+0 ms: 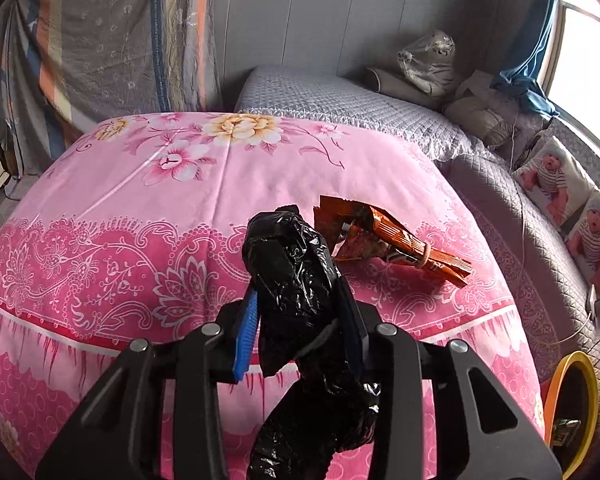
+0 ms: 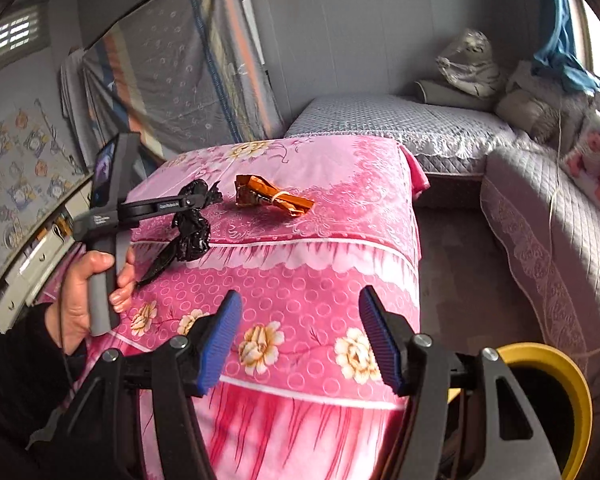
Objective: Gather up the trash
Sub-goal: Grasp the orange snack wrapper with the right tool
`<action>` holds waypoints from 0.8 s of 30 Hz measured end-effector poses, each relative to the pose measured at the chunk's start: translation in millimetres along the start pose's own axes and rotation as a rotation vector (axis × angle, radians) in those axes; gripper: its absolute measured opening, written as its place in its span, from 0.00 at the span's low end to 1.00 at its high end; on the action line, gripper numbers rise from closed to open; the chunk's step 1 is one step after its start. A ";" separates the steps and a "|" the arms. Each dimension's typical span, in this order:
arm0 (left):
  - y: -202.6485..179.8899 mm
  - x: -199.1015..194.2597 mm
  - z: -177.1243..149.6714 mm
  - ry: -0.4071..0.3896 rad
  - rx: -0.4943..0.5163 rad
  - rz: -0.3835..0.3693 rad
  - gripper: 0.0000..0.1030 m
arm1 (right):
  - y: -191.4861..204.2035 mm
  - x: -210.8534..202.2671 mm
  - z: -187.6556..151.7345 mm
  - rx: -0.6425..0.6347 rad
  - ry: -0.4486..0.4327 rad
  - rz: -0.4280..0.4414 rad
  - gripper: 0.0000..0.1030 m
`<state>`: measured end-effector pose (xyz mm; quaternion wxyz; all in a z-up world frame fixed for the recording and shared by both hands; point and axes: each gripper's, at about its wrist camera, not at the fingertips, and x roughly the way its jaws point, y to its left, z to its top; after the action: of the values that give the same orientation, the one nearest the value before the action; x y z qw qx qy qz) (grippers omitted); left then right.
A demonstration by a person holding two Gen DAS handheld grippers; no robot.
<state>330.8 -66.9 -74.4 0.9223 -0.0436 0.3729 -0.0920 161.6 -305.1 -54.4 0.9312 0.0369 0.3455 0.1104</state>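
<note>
Two claws, left claw [image 1: 300, 328] clamping black bag [image 1: 296, 276], right claw [image 2: 300, 340] wide, empty

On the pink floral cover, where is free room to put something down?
Free: the flowered far half behind the orange wrapper, and the near front edge. Crowded: the middle, where the left claw grips the black plastic bag beside the wrapper.

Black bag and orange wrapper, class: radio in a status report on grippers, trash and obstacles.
Left gripper shut on black bag. Right gripper open, holding nothing. Orange wrapper on pink cloth, apart from the bag. Yellow-rimmed bin beside it; nothing in the way.
</note>
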 end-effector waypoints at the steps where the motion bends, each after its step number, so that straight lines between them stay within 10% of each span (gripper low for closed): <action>1: 3.6 -8.2 -0.1 -0.010 -0.006 -0.006 0.34 | 8.7 11.2 7.5 -0.039 0.006 -0.016 0.56; 8: 39.1 -60.1 -10.5 -0.079 -0.054 -0.026 0.34 | 50.1 109.0 47.0 -0.246 0.102 -0.094 0.56; 24: 76.8 -98.8 -21.6 -0.173 -0.099 -0.068 0.34 | 70.4 285.7 124.2 -0.297 0.322 -0.183 0.56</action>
<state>256.6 28.0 -34.2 0.9440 -0.1094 0.2944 -0.1008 440.4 -169.6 -131.5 0.8655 -0.1499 0.4713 0.0796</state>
